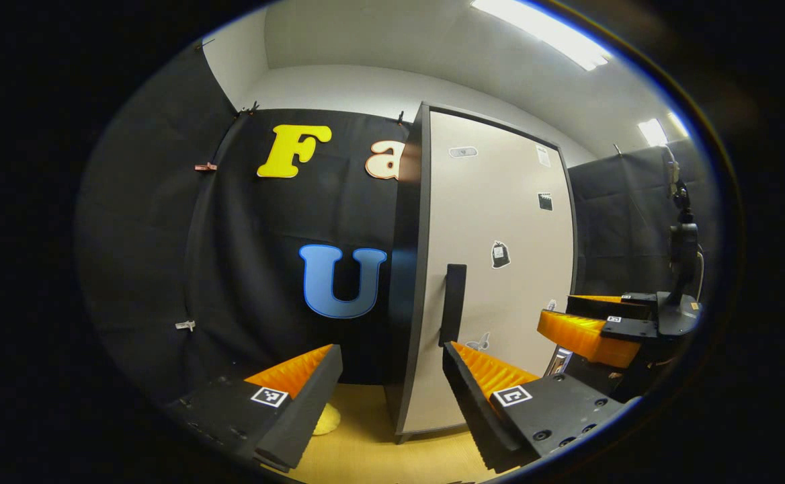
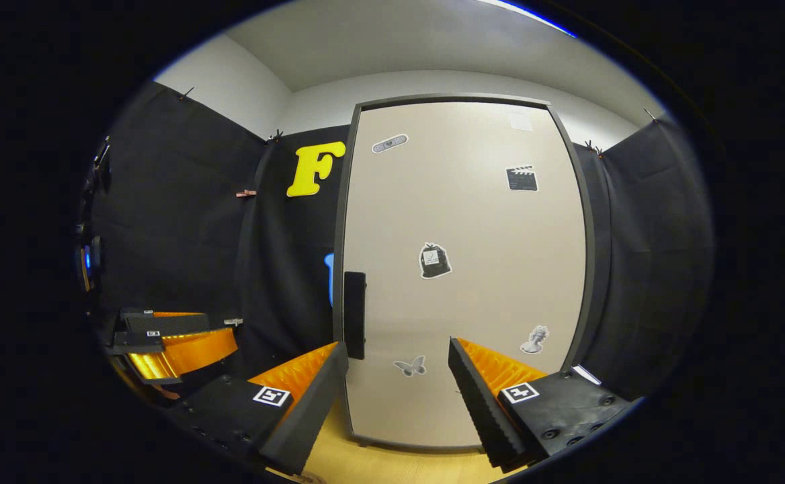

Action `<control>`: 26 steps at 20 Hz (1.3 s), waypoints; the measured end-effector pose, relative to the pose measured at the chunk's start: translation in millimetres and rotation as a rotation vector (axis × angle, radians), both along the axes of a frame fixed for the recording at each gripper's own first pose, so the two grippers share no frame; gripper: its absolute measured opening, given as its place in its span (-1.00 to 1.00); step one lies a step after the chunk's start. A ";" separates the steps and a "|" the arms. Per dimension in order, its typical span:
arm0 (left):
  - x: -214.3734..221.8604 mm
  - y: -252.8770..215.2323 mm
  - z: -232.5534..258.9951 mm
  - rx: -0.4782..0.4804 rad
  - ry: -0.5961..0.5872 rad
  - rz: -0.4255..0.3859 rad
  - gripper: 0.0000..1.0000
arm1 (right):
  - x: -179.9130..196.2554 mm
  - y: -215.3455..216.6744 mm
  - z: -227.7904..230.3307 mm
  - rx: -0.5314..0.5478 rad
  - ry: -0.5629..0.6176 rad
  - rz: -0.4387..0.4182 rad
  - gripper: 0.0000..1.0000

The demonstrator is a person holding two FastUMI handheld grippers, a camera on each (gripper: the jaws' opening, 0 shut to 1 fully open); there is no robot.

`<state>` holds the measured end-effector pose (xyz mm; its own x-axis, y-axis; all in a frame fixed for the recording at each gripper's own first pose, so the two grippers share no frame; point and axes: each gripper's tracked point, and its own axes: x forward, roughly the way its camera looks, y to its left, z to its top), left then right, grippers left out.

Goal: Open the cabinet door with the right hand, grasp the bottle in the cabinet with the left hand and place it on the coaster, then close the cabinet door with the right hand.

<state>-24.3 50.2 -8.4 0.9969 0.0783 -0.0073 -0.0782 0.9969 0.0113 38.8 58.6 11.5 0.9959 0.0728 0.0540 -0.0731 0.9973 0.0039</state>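
On the wooden surface (image 1: 365, 457) the cabinet door (image 2: 463, 269) stands closed; left gripper (image 1: 392, 390) and right gripper (image 2: 398, 383) gape empty; the left gripper view adds a pale coaster (image 1: 327, 420).

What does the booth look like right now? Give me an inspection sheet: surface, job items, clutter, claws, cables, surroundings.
Surface: yellowish tabletop, bare where visible in front of the cabinet.
Job's things: cabinet door shut, dark vertical handle at its left edge, untouched. A pale yellow disc lies left of the cabinet, possibly the coaster. Bottle: nothing seen, door closed.
Clutter: nothing seen on the table; stickers on the door.
Claws: left claw open, empty, facing the cabinet's left corner. Right claw open, empty, facing the door, short of the handle.
Cables: a thin cable near the dark stand at far right of the left gripper view.
Surroundings: black cloth walls, white ceiling with lit panels.
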 end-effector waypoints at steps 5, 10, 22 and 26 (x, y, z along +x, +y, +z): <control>-0.9 24.8 -4.9 0.014 0.010 -0.009 0.90 | 33.8 25.0 5.1 0.015 -0.040 -0.022 0.94; 4.3 42.7 -11.2 0.009 0.012 -0.040 0.89 | 66.7 47.7 -13.5 0.005 0.014 -0.036 0.95; 15.0 77.1 -33.5 -0.009 0.056 -0.062 0.90 | 133.3 49.1 -46.4 -0.033 0.067 -0.189 0.78; 16.3 85.7 -35.2 -0.015 0.057 -0.054 0.90 | 140.2 47.2 -47.2 -0.031 0.060 -0.233 0.29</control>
